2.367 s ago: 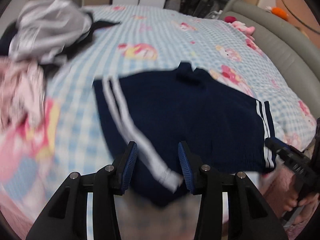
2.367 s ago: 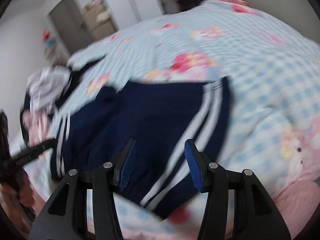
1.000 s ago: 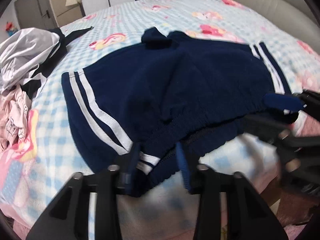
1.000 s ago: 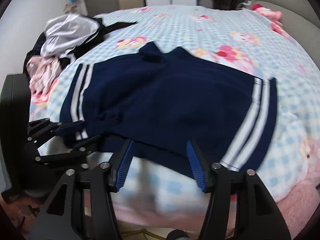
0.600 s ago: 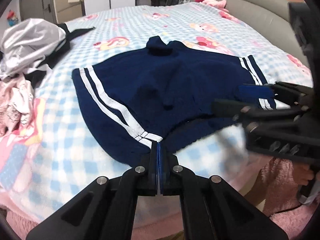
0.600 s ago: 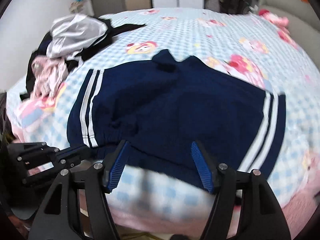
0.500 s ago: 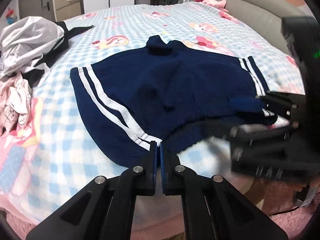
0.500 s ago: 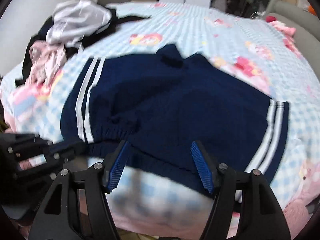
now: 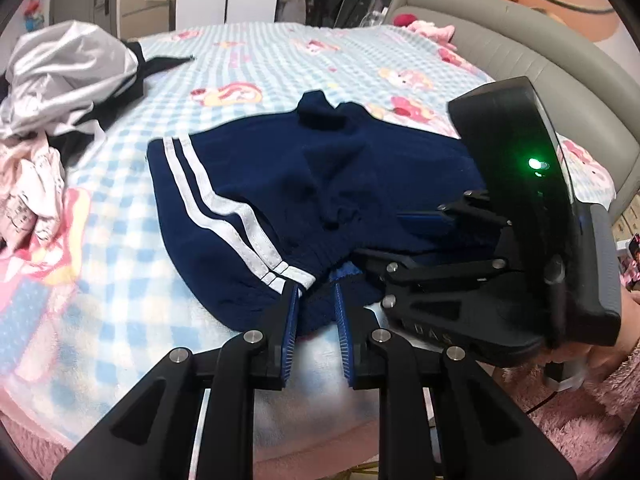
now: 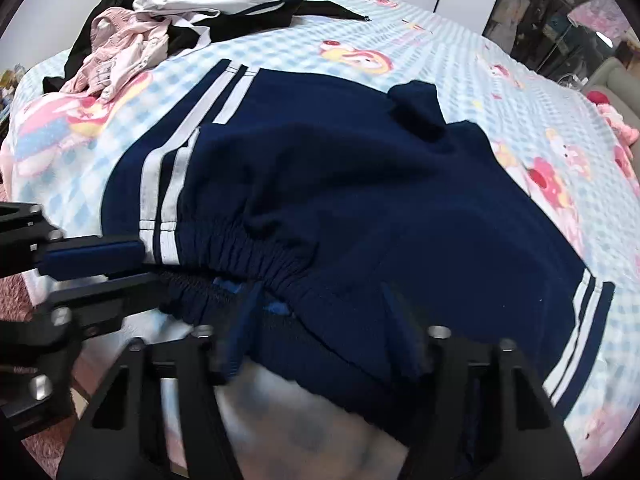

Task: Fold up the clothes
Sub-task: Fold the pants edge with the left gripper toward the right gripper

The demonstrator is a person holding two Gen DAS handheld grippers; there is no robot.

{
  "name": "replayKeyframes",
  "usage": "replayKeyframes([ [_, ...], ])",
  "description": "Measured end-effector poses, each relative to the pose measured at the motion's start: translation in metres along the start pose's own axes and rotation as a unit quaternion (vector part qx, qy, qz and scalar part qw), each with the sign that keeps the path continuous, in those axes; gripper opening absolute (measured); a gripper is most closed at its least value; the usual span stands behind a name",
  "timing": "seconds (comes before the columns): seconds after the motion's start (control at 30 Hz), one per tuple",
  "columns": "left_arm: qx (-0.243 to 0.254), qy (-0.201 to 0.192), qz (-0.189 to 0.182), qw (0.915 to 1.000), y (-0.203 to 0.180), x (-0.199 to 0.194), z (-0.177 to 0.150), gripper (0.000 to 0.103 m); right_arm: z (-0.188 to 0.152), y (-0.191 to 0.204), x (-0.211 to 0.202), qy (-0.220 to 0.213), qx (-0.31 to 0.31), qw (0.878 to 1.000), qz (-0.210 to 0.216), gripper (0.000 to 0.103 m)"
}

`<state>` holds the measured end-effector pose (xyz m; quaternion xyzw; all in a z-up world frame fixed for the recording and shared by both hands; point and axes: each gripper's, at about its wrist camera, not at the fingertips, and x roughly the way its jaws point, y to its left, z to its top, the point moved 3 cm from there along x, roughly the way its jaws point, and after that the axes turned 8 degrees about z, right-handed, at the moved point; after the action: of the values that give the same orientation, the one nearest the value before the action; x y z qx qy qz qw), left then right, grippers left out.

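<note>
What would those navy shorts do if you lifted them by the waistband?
The navy shorts would probably droop and hang: the cloth already lies in soft rumples on the bed. The gathered waistband looks stretchy, so it may give before the rest follows. They look thick and fleecy, so likely not slippery.

The shorts (image 9: 320,184) lay flat on the bed (image 9: 280,60), waistband toward the near edge. The clothes pile (image 9: 60,80) sat on the bed to the far left of the shorts, well apart from them. The headboard (image 9: 520,40) ran along the bed's right side (left wrist view). The left tongs (image 9: 316,320) stood at the waistband's near-left corner, jaws opening, fabric between them. The right tongs (image 10: 320,328) stood just right of them at the middle of the waistband, jaws closing, with the waistband's edge between them.
</note>
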<state>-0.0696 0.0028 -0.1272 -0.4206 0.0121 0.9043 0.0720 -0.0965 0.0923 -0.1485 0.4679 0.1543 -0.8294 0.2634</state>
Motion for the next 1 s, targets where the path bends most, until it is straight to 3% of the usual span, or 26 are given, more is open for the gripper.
replayKeyframes([
  [0.03,0.010,-0.006,0.014,0.9998,-0.003,-0.001,-0.001,0.029,0.000,-0.001,-0.003,-0.005,0.005,1.000,0.000,0.038],
  [0.1,0.031,-0.018,0.041,0.9985,-0.009,-0.003,-0.002,0.056,0.000,-0.003,-0.010,-0.015,0.016,1.000,0.000,0.028],
  [0.13,0.041,-0.024,0.055,0.9973,-0.012,-0.004,-0.003,0.056,-0.001,-0.006,-0.013,-0.018,0.028,0.999,0.008,0.023],
  [0.3,0.055,-0.016,0.057,0.9967,-0.018,0.013,0.005,0.055,-0.007,-0.027,-0.025,-0.028,0.098,0.993,0.061,0.019],
  [0.5,0.044,-0.012,0.075,0.9961,-0.011,0.019,0.011,0.008,-0.012,-0.026,-0.034,-0.035,0.102,0.992,0.070,0.018],
  [0.67,0.005,0.015,0.081,0.9966,0.013,0.012,-0.002,0.001,-0.014,-0.023,-0.029,-0.028,0.111,0.991,0.067,0.022],
  [0.8,-0.029,0.033,0.120,0.9918,0.038,0.007,-0.008,0.002,-0.016,-0.027,-0.030,-0.038,0.128,0.989,0.063,0.031],
  [0.87,-0.051,0.019,0.101,0.9934,0.045,-0.001,-0.004,0.002,-0.015,-0.031,-0.038,-0.053,0.132,0.989,0.045,0.036],
  [0.9,-0.058,-0.009,0.084,0.9947,0.043,-0.011,0.003,0.002,-0.014,-0.033,-0.043,-0.060,0.136,0.988,0.045,0.036],
  [1.0,-0.025,-0.051,0.037,0.9977,0.021,-0.022,0.025,0.003,-0.012,-0.038,-0.057,-0.081,0.148,0.985,0.048,0.036],
])
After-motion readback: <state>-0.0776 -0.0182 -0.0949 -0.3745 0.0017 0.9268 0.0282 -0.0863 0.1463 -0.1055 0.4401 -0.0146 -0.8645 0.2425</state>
